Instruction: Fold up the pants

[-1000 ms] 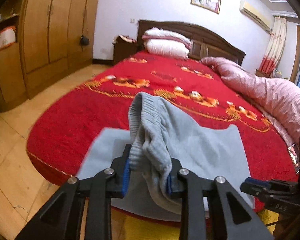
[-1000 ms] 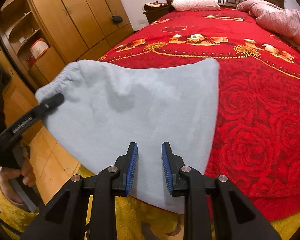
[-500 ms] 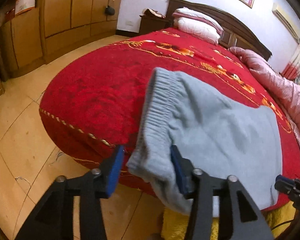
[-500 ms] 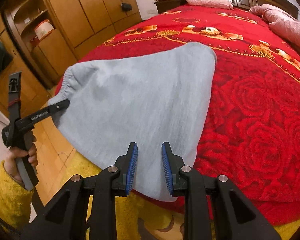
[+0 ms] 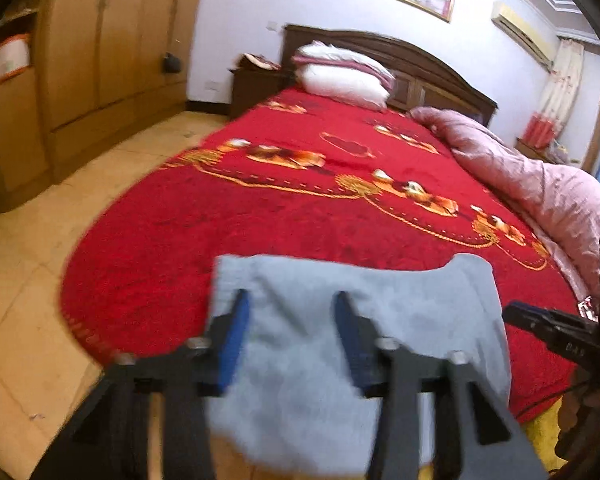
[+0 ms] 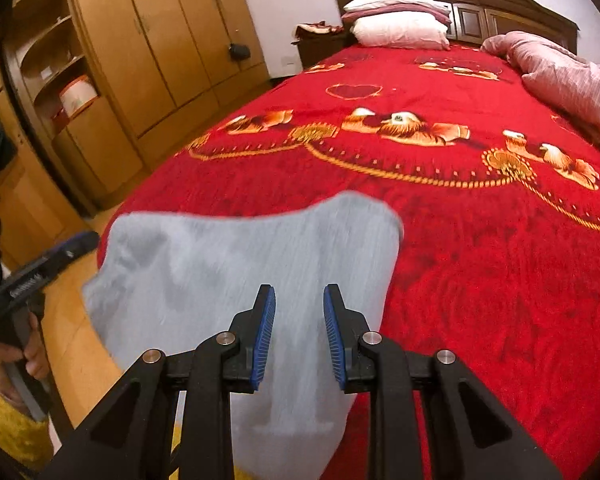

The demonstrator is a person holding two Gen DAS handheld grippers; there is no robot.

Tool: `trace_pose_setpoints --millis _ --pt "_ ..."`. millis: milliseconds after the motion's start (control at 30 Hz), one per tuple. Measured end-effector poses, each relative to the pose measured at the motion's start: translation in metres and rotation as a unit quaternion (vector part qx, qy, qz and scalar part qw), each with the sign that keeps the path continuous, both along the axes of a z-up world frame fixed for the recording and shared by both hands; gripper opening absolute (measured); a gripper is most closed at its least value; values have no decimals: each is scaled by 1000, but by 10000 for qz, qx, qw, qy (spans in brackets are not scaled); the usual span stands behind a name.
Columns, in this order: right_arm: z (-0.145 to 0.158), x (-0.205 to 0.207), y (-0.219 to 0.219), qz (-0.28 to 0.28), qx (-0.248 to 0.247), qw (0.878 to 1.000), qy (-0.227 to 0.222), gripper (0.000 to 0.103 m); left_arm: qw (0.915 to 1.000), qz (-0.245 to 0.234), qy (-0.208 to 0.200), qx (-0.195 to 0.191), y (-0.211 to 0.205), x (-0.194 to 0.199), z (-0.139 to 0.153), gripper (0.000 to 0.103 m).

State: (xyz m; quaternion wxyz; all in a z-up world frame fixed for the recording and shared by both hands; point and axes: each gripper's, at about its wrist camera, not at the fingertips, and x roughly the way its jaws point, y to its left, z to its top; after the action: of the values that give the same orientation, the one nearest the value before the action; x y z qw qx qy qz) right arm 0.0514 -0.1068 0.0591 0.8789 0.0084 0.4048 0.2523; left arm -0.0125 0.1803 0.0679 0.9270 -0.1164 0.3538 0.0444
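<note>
Light grey pants (image 5: 380, 312) lie folded on the near end of the red bed, their lower part hanging over the foot edge. In the right wrist view the same pants (image 6: 228, 264) spread flat ahead of the fingers. My left gripper (image 5: 290, 338) hovers above the pants, open, with nothing between its blue pads. My right gripper (image 6: 299, 330) is also open over the pants' near part, holding nothing. The left gripper (image 6: 60, 254) shows at the left edge of the right wrist view, beside the pants' left corner. The right gripper (image 5: 540, 320) appears at the right edge of the left wrist view.
The red patterned bedspread (image 6: 460, 208) covers a large bed. A pink quilt (image 5: 540, 192) is heaped along its right side, and pillows (image 6: 400, 28) lie by the headboard. Wooden wardrobes (image 6: 160, 40) line the left wall beyond a strip of tiled floor (image 5: 40, 240).
One second ago the left gripper was shut on the pants' waistband, lifted. It opened, the waistband dropped flat onto the bed, and both grippers have drawn back from the pants.
</note>
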Motion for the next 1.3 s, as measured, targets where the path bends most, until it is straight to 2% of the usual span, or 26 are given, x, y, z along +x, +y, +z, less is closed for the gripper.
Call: trace_pose_setpoints --millis 67,133,167,200,233,267,367,567,733,833,933,1100,1200,1300 --pt "-4 13 6 -7 17 10000 69 26 9995 -63 239 -211 4 29 -16 27" --pt "-12 29 11 -29 -151 9998 115 26 9986 29 463 -262 11 50 -31 24" --pt "-18 35 13 -52 -261 9996 134 26 9977 87 619 -246 15 59 -40 21" --pt "-24 41 15 -78 -373 9991 167 26 9970 122 725 -249 18 64 -46 10" --pt "-33 50 16 -115 -482 9985 226 24 9965 188 768 -261 22 68 -51 4" --pt "-39 56 15 -131 -479 9984 263 23 9965 235 737 -304 28 69 -53 3" --pt "-43 64 10 -151 -272 9994 154 22 9940 182 742 -780 41 69 -55 3" --pt "-39 61 9 -127 -290 9994 163 22 9924 124 766 -956 44 48 -46 4" --pt "-21 41 5 -113 -307 9992 213 23 9954 54 695 -656 35 5 -29 18" --pt "-11 17 1 67 -250 9995 166 23 9958 61 750 -530 29 -21 -28 19" --pt "-10 -7 -3 177 -220 9993 232 27 9951 120 799 -570 27 -34 -31 19" --pt "-26 -38 -7 256 -176 9983 487 29 9939 191 944 -531 22 -45 -42 19" --pt "-45 -46 -6 298 -415 9969 590 29 9930 239 1065 -462 21 -41 -50 19" --pt "-53 -47 -9 330 -387 9975 490 29 9927 235 1120 -385 20 -38 -58 18"
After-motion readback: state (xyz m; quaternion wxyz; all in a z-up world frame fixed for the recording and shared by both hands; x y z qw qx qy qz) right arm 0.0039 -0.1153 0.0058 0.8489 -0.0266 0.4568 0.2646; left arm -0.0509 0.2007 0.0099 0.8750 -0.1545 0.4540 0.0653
